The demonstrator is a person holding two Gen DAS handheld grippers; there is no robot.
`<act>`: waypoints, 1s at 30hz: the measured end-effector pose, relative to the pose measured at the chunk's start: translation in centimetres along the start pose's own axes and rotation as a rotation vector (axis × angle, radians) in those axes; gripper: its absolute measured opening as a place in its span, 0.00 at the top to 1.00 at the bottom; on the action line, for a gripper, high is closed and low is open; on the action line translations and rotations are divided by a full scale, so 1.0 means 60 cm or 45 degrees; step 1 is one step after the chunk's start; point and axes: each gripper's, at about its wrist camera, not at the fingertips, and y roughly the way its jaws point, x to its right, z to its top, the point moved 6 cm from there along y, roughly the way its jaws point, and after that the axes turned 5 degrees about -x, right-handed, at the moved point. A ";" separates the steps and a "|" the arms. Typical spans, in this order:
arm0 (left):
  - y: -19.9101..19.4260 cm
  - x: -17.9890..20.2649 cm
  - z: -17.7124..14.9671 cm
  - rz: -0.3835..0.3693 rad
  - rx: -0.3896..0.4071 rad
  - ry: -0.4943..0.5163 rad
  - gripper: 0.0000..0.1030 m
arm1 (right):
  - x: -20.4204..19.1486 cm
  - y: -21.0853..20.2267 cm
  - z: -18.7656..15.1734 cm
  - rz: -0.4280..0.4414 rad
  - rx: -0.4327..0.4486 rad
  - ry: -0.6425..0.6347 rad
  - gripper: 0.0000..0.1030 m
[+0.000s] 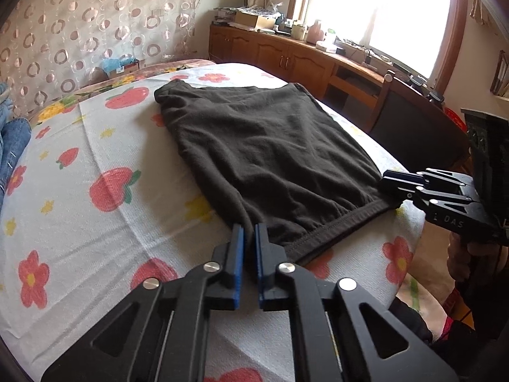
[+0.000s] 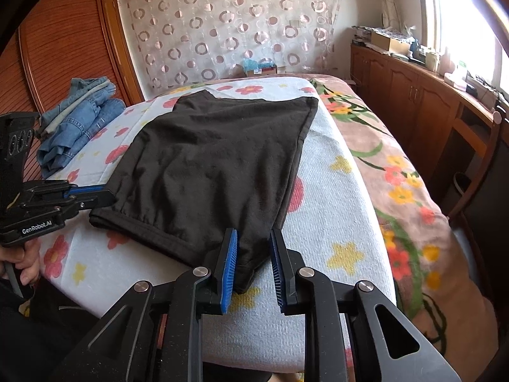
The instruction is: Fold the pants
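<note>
Left wrist view: the left gripper (image 1: 249, 232), jaws nearly together, is pinching the near hem corner of the black pants (image 1: 264, 156) lying mid-frame on the flowered towel (image 1: 95, 222). Right wrist view: the right gripper (image 2: 253, 248), part open, is straddling the pants' (image 2: 219, 165) other hem corner, lower centre; whether its pads are pressing it I cannot tell.

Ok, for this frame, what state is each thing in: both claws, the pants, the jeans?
Left claw: shut on the near left corner of the pants' hem.
Right claw: pads either side of the near right corner; grip unclear.
Pants: dark, lying flat on the flowered towel, already folded shorter.
Jeans: folded in a pile, left of the pants.
</note>
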 end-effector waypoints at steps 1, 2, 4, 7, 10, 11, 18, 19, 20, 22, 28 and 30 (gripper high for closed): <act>-0.003 0.001 0.000 -0.002 0.003 0.003 0.94 | 0.001 0.000 0.000 0.001 0.001 0.001 0.78; -0.010 0.003 0.000 -0.005 0.012 0.007 0.94 | 0.002 -0.001 0.000 0.001 0.001 0.003 0.77; -0.020 0.006 -0.001 -0.010 0.027 0.013 0.95 | 0.003 -0.002 0.000 -0.001 0.003 0.004 0.77; -0.023 0.006 -0.003 0.003 0.029 0.021 0.95 | 0.005 -0.007 -0.001 -0.003 0.010 0.004 0.76; -0.018 0.002 -0.007 0.008 0.019 0.009 0.95 | 0.002 -0.014 -0.005 -0.007 0.017 -0.008 0.73; -0.017 0.001 -0.007 0.010 0.017 0.007 0.95 | 0.003 -0.014 -0.006 -0.010 0.016 -0.011 0.70; -0.005 -0.002 -0.011 0.020 -0.002 0.003 0.95 | 0.006 -0.014 -0.014 -0.004 0.000 0.012 0.66; -0.004 -0.003 -0.011 0.022 -0.005 0.002 0.95 | 0.004 -0.013 -0.013 -0.003 0.001 0.014 0.66; -0.002 -0.004 -0.013 0.024 -0.009 0.000 0.95 | 0.003 -0.012 -0.012 0.002 0.001 0.014 0.66; 0.002 -0.006 -0.014 0.022 -0.012 -0.005 0.95 | 0.002 -0.011 -0.012 0.010 0.003 0.012 0.66; 0.001 -0.006 -0.015 0.018 -0.009 -0.008 0.95 | 0.006 -0.010 -0.012 0.020 0.012 0.013 0.66; 0.002 -0.008 -0.015 0.014 -0.007 -0.015 0.94 | 0.006 -0.010 -0.013 0.018 0.015 0.005 0.66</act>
